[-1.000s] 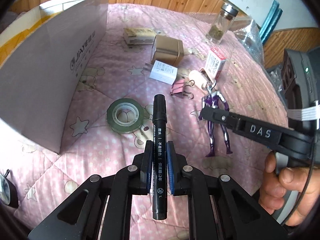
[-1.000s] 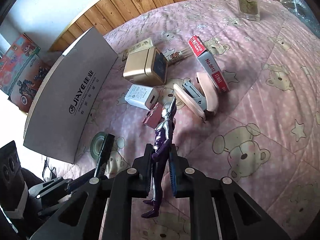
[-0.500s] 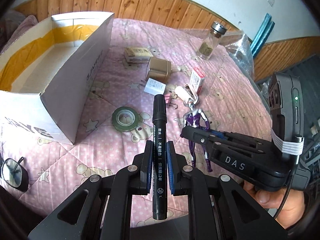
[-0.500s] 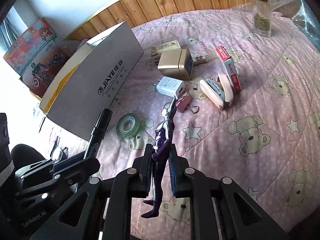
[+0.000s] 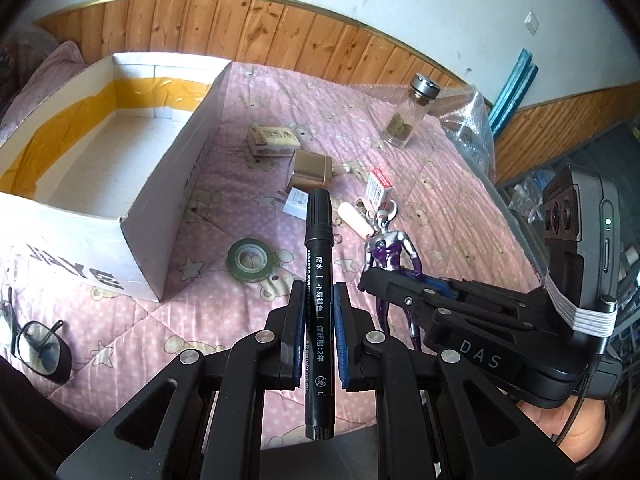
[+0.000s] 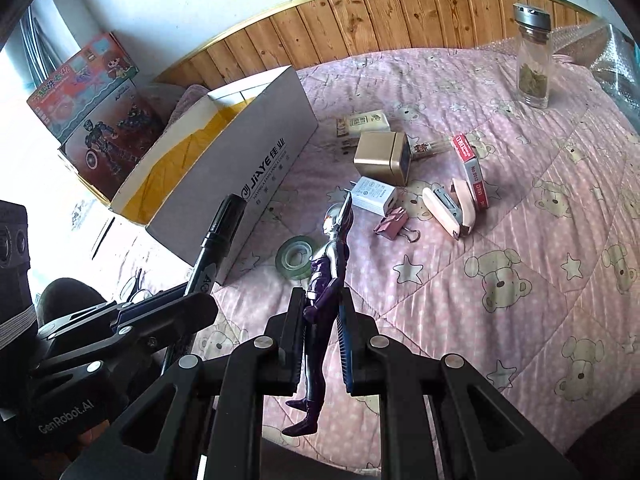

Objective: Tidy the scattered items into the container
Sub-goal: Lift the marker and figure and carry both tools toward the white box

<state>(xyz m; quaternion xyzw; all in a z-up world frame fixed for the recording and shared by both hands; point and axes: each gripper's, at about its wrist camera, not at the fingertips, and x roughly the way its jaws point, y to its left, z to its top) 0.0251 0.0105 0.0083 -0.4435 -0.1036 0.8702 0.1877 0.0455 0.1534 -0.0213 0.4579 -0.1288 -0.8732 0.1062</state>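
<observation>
My left gripper (image 5: 319,296) is shut on a black marker (image 5: 318,280), held high above the pink bedspread. My right gripper (image 6: 322,304) is shut on a purple and silver toy figure (image 6: 326,264), also raised; it shows at the right in the left wrist view (image 5: 390,248). The open white cardboard box (image 5: 176,152) stands to the left, its inside empty; it also shows in the right wrist view (image 6: 240,168). On the bedspread lie a green tape roll (image 5: 248,259), a gold box (image 5: 311,167), a white charger (image 6: 374,194), a pink stapler (image 6: 450,208), a pink binder clip (image 6: 390,222) and a red staple box (image 6: 471,168).
A glass jar (image 5: 408,116) with dried herbs stands at the far right of the bed, next to bubble wrap (image 5: 468,120). A beige packet (image 5: 272,140) lies beyond the gold box. Eyeglasses (image 5: 38,340) lie at the near left edge. Toy boxes (image 6: 92,120) stand behind the cardboard box.
Both grippers have risen and pulled back from the bedspread with the marker and the figure held. The box's open inside has come into view.
</observation>
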